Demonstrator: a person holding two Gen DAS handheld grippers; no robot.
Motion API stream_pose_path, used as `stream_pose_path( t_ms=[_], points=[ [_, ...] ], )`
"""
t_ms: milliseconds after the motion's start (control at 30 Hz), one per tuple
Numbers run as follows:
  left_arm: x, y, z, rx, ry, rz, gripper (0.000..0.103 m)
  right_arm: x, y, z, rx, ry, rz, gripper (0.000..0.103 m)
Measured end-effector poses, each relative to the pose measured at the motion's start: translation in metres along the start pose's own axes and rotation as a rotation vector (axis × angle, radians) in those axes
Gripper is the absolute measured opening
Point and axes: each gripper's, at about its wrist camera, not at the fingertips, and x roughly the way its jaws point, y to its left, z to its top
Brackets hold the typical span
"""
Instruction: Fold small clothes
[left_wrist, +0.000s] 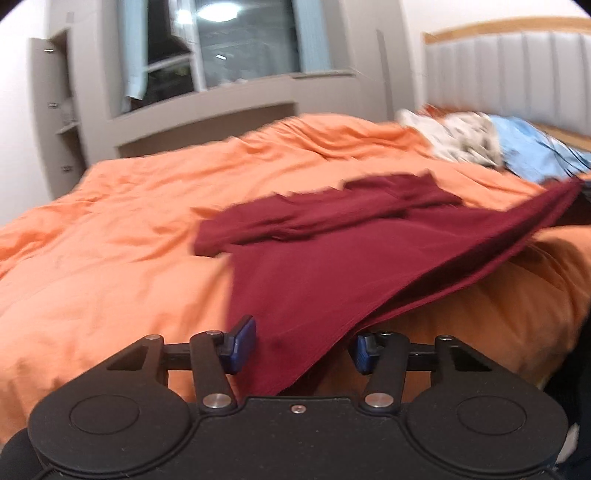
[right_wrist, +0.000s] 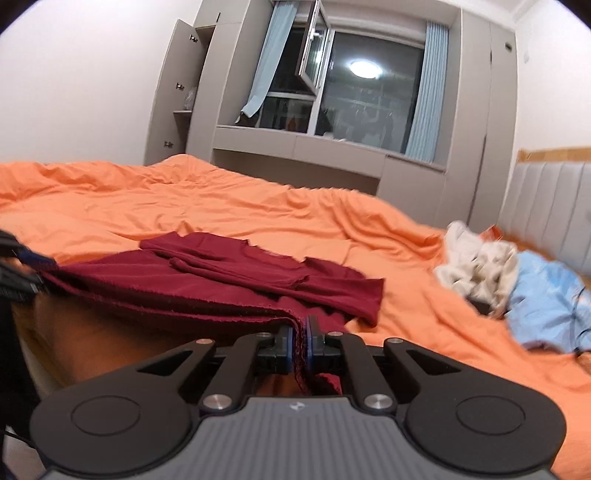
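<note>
Left gripper stood part open, hem corner of the maroon top between its pads but not pinched. Right gripper was clamped on the other hem corner, that edge lifted off the bed. Rest of the top lay flat on the orange cover, sleeves folded in. Step in hand looked like gripping the hem for the bottom-to-top fold. Next likely needed the left to close on cloth, then both carry the hem toward the collar. Farther off: other clothes heaped near the headboard.
</note>
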Motion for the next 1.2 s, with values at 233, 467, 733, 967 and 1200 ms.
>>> stream_pose_path(
  t_ms=[233, 467, 733, 967, 1200],
  points=[
    [-0.012, 0.012, 0.004, -0.057, -0.090, -0.010, 0.010, -0.006, 0.024, -0.004, -0.129, -0.058, -0.103, 0.006],
    [-0.045, 0.010, 0.016, -0.085, -0.274, 0.052, 0.005, -0.025, 0.040, -0.004, -0.160, -0.233, -0.217, 0.005],
    [-0.090, 0.010, 0.036, -0.081, -0.371, 0.029, 0.004, -0.049, 0.044, 0.008, -0.152, -0.343, -0.270, 0.006],
    [-0.076, 0.015, 0.057, -0.075, -0.362, 0.013, 0.005, -0.020, 0.037, 0.023, -0.168, -0.354, -0.263, 0.006],
    [-0.025, 0.032, 0.106, -0.066, -0.378, 0.013, 0.005, 0.044, 0.016, 0.061, -0.166, -0.386, -0.241, 0.006]
  ],
)
